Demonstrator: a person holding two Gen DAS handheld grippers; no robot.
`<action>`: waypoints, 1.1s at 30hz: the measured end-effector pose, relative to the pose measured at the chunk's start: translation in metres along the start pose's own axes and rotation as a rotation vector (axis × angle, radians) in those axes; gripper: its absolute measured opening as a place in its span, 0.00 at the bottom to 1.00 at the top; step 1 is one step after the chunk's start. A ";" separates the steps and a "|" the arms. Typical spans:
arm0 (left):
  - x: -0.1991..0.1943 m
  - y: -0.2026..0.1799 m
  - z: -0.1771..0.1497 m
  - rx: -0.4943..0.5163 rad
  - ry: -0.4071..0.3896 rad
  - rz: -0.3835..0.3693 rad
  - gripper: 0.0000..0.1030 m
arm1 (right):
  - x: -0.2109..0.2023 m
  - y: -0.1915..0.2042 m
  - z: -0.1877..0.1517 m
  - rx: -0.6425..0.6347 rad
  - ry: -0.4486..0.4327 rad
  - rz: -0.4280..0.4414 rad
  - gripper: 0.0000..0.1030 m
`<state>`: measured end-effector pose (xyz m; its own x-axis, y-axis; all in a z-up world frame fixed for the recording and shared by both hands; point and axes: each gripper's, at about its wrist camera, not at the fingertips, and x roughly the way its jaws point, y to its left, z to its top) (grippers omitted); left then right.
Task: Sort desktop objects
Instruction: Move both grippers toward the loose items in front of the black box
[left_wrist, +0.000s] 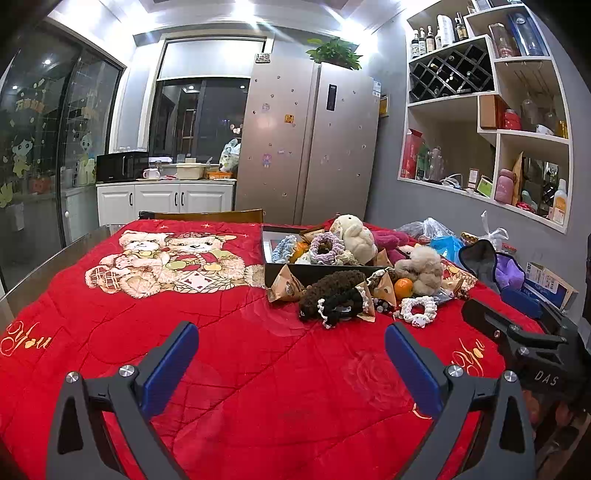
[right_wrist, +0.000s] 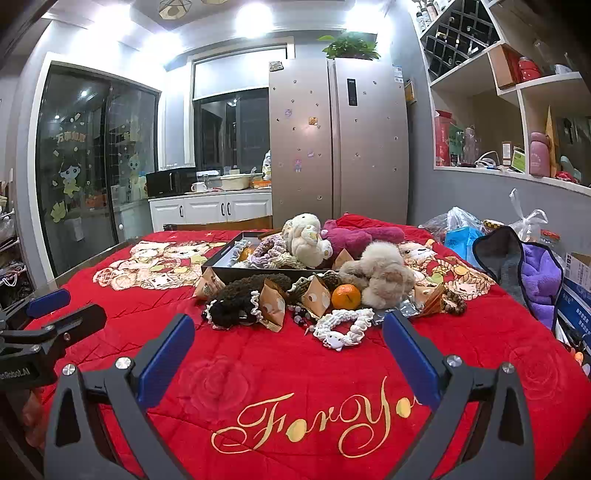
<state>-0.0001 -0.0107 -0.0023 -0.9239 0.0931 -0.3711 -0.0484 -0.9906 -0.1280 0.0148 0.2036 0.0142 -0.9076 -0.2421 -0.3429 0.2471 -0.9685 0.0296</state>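
A pile of small objects lies on the red blanket. A dark tray holds knitted scrunchies and a cream plush toy. In front lie a brown scrunchie, a black one, a white one, an orange, a beige plush and triangular snack packs. My left gripper and right gripper are both open and empty, hovering short of the pile.
The red blanket covers the table. A magenta plush lies behind the tray. Plastic bags, a grey and purple cloth and boxes crowd the right edge. A chair back stands at the far side.
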 end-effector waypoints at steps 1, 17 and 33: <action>0.000 0.000 0.000 0.001 0.000 0.000 1.00 | 0.000 -0.001 0.000 0.002 -0.002 0.002 1.00; 0.010 -0.007 0.001 0.026 0.057 -0.078 1.00 | 0.004 -0.003 0.000 0.011 0.026 0.022 1.00; 0.047 -0.007 0.065 -0.048 0.148 -0.100 1.00 | 0.018 -0.056 0.057 0.120 0.004 -0.019 1.00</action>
<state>-0.0673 -0.0055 0.0409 -0.8491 0.2086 -0.4852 -0.1160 -0.9699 -0.2140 -0.0347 0.2497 0.0601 -0.9103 -0.2233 -0.3486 0.1872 -0.9731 0.1346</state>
